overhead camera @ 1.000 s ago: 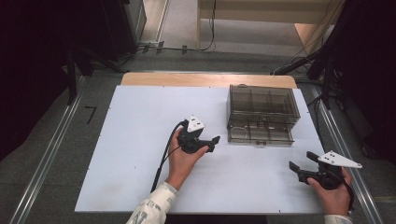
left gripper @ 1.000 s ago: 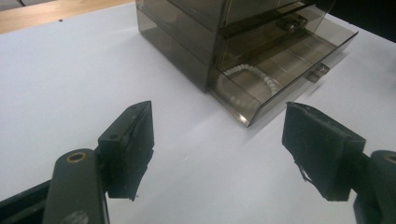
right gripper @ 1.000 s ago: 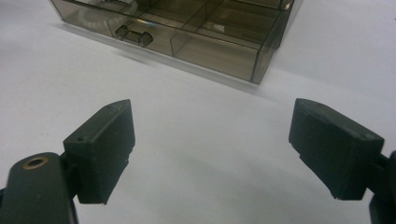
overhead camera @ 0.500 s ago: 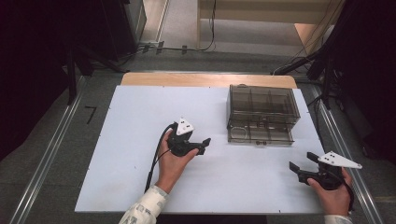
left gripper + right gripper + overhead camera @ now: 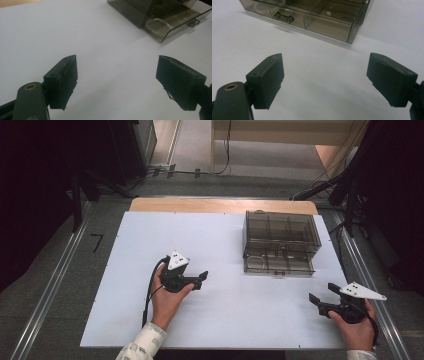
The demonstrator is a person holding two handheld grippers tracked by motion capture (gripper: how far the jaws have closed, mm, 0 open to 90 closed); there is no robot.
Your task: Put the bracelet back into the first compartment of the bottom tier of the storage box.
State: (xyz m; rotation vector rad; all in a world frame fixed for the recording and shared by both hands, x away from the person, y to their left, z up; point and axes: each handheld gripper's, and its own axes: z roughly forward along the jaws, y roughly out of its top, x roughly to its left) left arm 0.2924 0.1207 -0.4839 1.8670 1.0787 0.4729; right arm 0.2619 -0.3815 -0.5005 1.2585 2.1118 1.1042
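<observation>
A smoky transparent compartment box point(image 5: 281, 241) sits on the white table point(image 5: 225, 320) toward the back right, lid closed, with a small latch on its front. A white beaded ring lies in its front left compartment point(image 5: 160, 22). My left gripper point(image 5: 200, 279) rests near the table's middle, left of the box, open and empty, jaws pointing right; its black fingers point(image 5: 63, 80) frame bare table with the box point(image 5: 160, 15) beyond. My right gripper point(image 5: 315, 300) sits at the front right, open and empty, pointing left; its view has the box point(image 5: 312, 15) ahead.
A wooden strip point(image 5: 220, 205) edges the table's far side. Metal rails point(image 5: 55, 285) run along both sides on the grey floor. Dark stands and cables stand behind the table. A cable point(image 5: 148, 292) trails from the left gripper toward the front.
My left gripper has pulled back to the left and toward the front, away from the box. The right gripper has stayed put.
</observation>
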